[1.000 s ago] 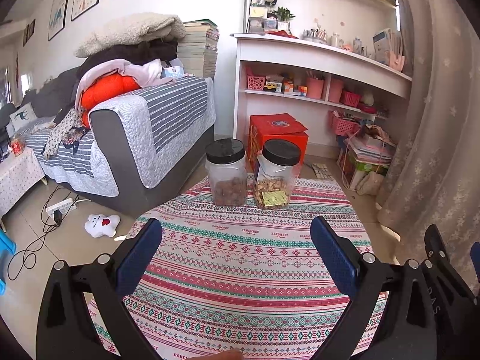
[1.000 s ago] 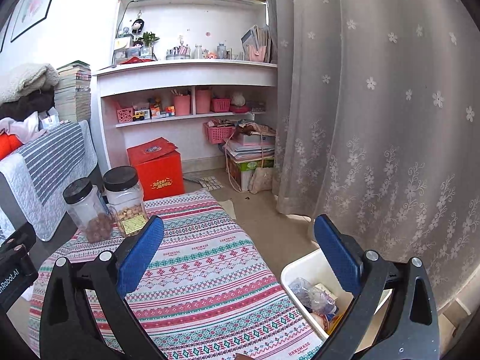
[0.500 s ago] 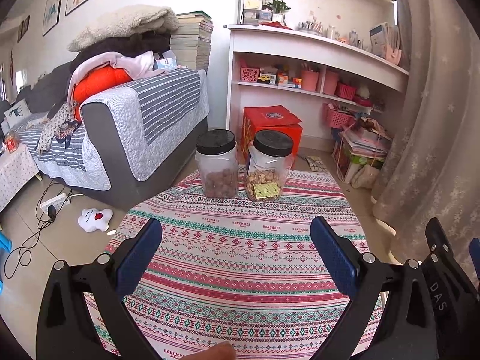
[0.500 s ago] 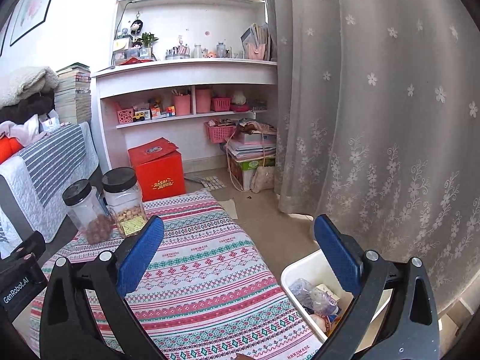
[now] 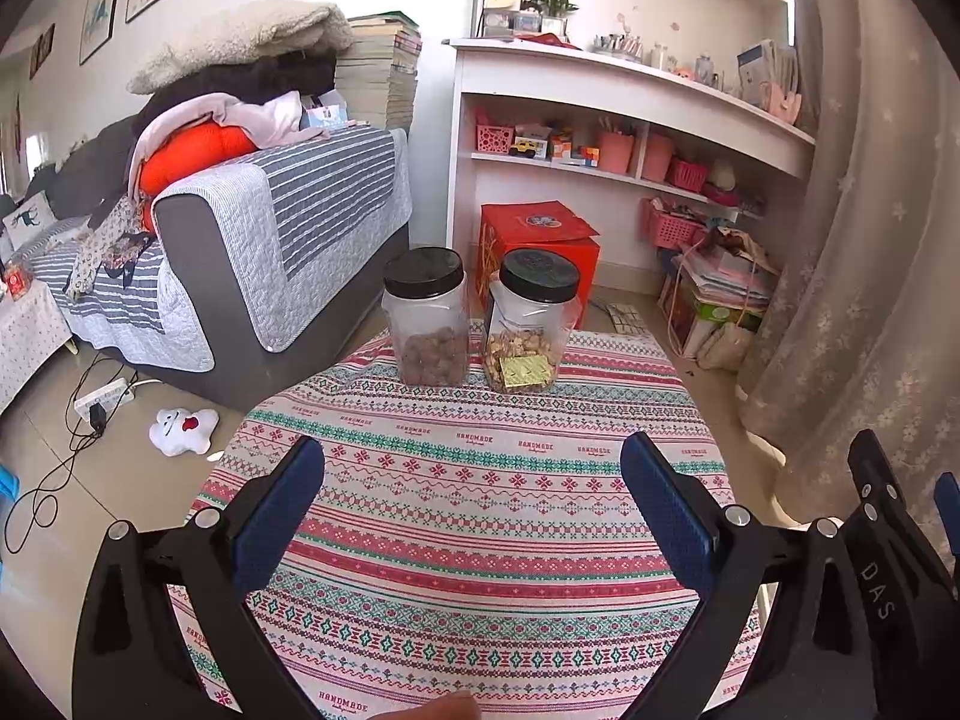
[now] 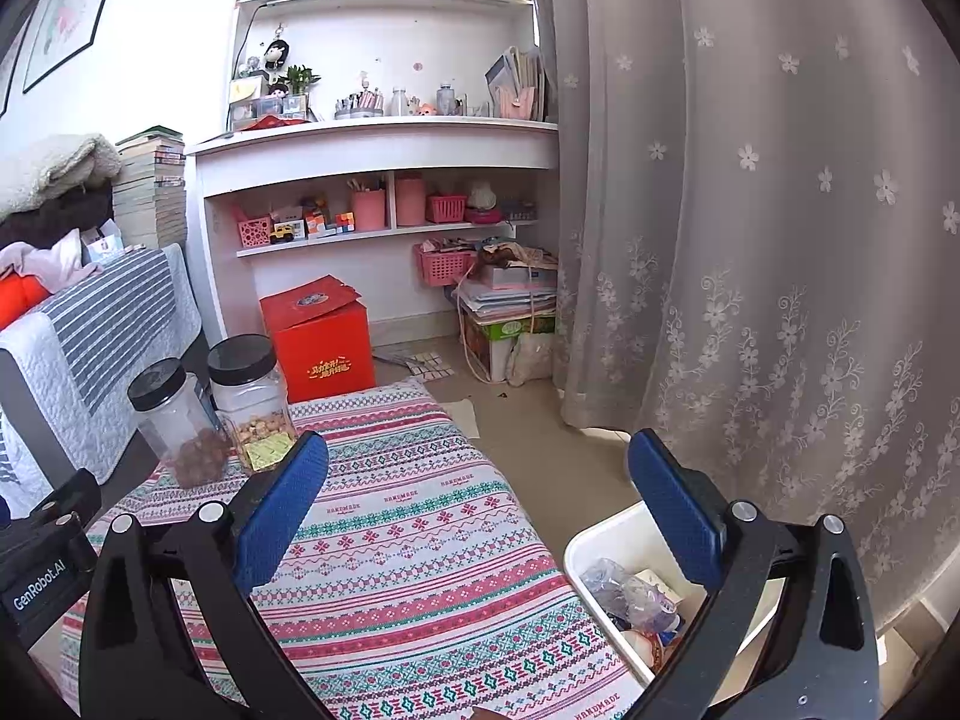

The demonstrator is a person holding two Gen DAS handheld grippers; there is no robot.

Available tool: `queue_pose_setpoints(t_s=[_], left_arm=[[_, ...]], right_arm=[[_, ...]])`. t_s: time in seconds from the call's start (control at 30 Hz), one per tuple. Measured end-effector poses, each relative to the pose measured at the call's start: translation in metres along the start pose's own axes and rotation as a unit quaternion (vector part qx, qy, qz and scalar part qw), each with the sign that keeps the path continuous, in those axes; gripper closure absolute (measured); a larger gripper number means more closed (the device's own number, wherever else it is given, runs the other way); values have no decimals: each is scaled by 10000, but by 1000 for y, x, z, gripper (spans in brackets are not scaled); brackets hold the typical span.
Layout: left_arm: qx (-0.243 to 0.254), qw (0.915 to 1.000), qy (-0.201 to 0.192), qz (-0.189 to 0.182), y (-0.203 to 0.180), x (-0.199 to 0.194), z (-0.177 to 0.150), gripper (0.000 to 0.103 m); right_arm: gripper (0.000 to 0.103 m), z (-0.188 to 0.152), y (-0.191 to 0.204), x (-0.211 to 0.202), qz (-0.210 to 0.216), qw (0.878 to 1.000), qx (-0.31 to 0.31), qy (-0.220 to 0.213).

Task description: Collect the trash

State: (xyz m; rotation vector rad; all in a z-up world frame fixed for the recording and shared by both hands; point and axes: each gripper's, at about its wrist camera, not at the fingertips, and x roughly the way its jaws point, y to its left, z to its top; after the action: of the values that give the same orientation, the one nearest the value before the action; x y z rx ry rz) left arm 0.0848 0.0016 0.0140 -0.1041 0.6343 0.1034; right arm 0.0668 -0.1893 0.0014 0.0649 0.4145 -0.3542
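Note:
My left gripper [image 5: 472, 480] is open above the patterned tablecloth [image 5: 480, 516], nothing between its blue pads. My right gripper [image 6: 478, 477] is open too and holds nothing; it hangs over the table's right edge. Below its right finger a white bin [image 6: 606, 540] stands on the floor beside the table, with crumpled plastic wrappers [image 6: 630, 594] inside. No loose trash shows on the cloth. The right gripper's black body [image 5: 888, 552] appears at the right edge of the left wrist view, and the left gripper's body [image 6: 42, 558] at the left edge of the right wrist view.
Two black-lidded clear jars, one with brown pieces [image 5: 427, 318] and one with tan snacks [image 5: 531, 330], stand at the table's far edge. Behind are a red box [image 5: 540, 240], white shelves [image 5: 630, 138], a grey sofa [image 5: 240, 252], and a lace curtain [image 6: 750, 240] on the right.
Both views have pulled back and risen slightly; the jars look a little further off. Both grippers remain open and empty.

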Motion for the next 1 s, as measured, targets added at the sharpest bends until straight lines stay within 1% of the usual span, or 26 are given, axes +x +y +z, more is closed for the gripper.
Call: queue_pose_setpoints(t_s=[0.43,0.73,0.8,0.87,1.0], left_arm=[[41,10000,43,9,1,2,-2,7],[73,10000,-47,-38,1,1,-2,7],[99,9999,-87,-67,0,0,-2,9],[91,9998,-108,-117,1,-1,-2,15],[63,9998,-16,-188,1,2,-2,16]], right_arm=[[7,0,1,1,26,10000,-26,6],[7,-1,3,0,98,9999,-40,-2],[7,-1,3,0,88,10000,-38,0],[7,-1,3,0,80,10000,-41,-1],[7,0,2,0,85,10000,-16,4]])
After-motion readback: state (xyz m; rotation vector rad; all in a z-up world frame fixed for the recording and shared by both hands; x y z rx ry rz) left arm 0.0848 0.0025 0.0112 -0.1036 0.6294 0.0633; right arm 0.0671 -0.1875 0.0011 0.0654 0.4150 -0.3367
